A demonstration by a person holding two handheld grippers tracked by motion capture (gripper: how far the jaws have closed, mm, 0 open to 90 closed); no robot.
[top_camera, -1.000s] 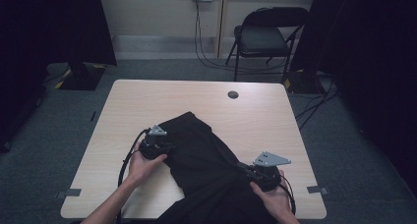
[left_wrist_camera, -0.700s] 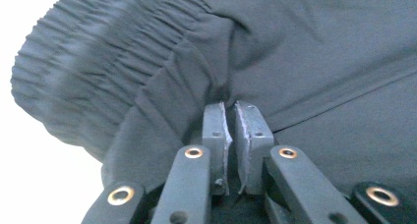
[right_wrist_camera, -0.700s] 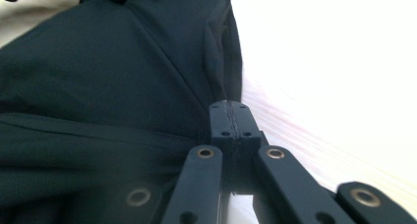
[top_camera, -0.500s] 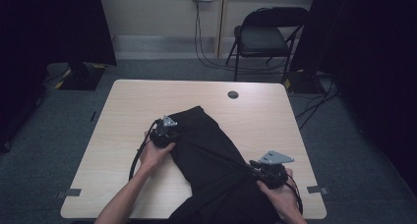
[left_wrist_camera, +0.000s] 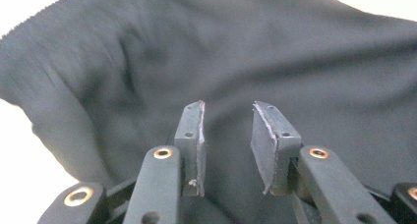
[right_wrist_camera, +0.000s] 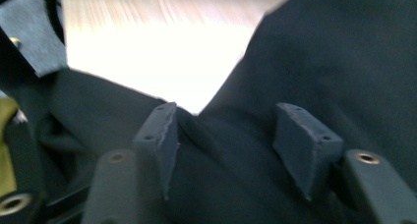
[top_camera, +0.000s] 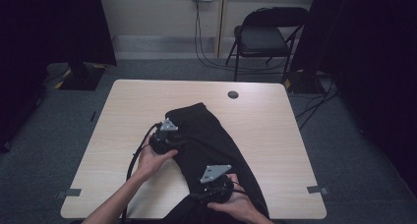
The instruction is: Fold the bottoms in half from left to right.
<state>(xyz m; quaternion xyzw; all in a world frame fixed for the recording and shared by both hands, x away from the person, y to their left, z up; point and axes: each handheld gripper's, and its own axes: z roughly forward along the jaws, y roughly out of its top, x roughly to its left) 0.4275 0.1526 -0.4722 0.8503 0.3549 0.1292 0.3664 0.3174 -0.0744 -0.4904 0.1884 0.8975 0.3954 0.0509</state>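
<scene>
Up close, left gripper (left_wrist_camera: 227,135) jaws gape over black garment (left_wrist_camera: 295,52).

Curtained recording studio: black drapes (top_camera: 54,27); folding chair (top_camera: 263,37); taped carpet (top_camera: 59,111)

Pale wooden table (top_camera: 123,111) with a black garment (top_camera: 216,140) draped diagonally toward its near edge.

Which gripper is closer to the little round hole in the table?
Left. The left gripper sits mid-table on the black cloth, nearer the round hole. The right gripper is down by the table's near edge, farther away.
</scene>
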